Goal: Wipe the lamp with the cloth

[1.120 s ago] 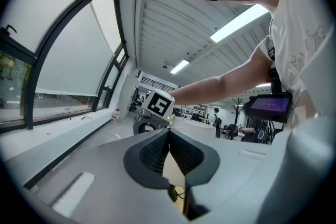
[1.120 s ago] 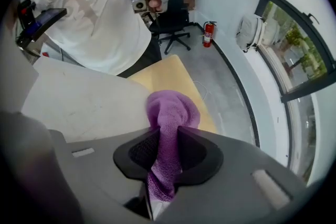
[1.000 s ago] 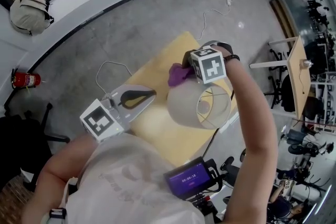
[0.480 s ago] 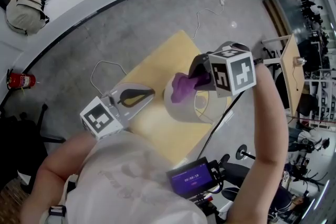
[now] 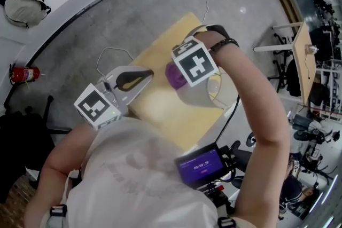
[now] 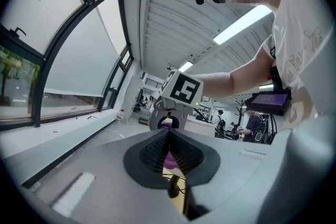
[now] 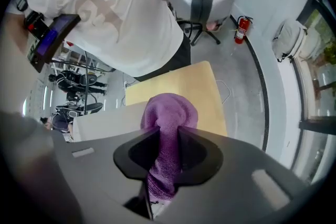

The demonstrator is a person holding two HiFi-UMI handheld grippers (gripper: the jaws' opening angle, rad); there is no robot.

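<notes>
My right gripper (image 7: 169, 136) is clamped on the purple terry cloth (image 7: 169, 110) — the fabric is pinched between both pads and bulges out past the tips. That bulge lies against the side of the white translucent lampshade (image 5: 211, 97), which sits over the pale yellow square tabletop (image 5: 160, 112). In the head view the cloth is on the shade's side nearer my left gripper (image 5: 140, 78). That one's pads meet at the tips with nothing pinched — it stands apart from the lampshade, over the table's edge
</notes>
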